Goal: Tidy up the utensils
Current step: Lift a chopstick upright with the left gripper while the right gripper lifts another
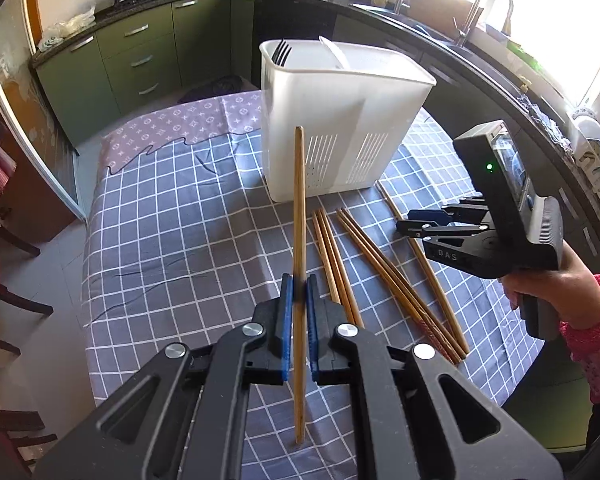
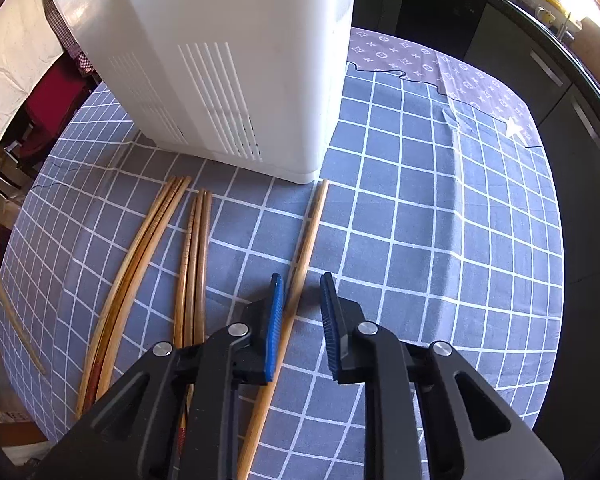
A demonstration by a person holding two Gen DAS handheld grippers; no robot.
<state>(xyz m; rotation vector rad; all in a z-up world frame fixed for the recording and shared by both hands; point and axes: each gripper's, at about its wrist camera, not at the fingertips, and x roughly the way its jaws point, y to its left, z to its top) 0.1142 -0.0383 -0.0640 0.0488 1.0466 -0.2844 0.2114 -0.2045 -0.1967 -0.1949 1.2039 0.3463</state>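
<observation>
My left gripper point(image 1: 299, 285) is shut on a wooden chopstick point(image 1: 299, 208) and holds it upright above the table, in front of the white utensil holder point(image 1: 340, 120). The holder has a black fork point(image 1: 281, 53) and a white spoon point(image 1: 336, 54) in it. Several chopsticks point(image 1: 340, 264) lie on the checked cloth to the right. My right gripper point(image 2: 301, 288) is open, low over the table, with a single lying chopstick point(image 2: 300, 276) between its fingers. It also shows in the left wrist view point(image 1: 406, 220). Two bundles of chopsticks point(image 2: 192, 264) lie to its left, by the holder point(image 2: 228, 60).
The table is covered by a grey-blue checked cloth point(image 1: 180, 240) with a patterned cloth point(image 1: 188, 120) at the far end. Green kitchen cabinets point(image 1: 140, 52) and a dark counter with a sink tap point(image 1: 480, 12) run behind. Chairs point(image 1: 4, 300) stand at the left.
</observation>
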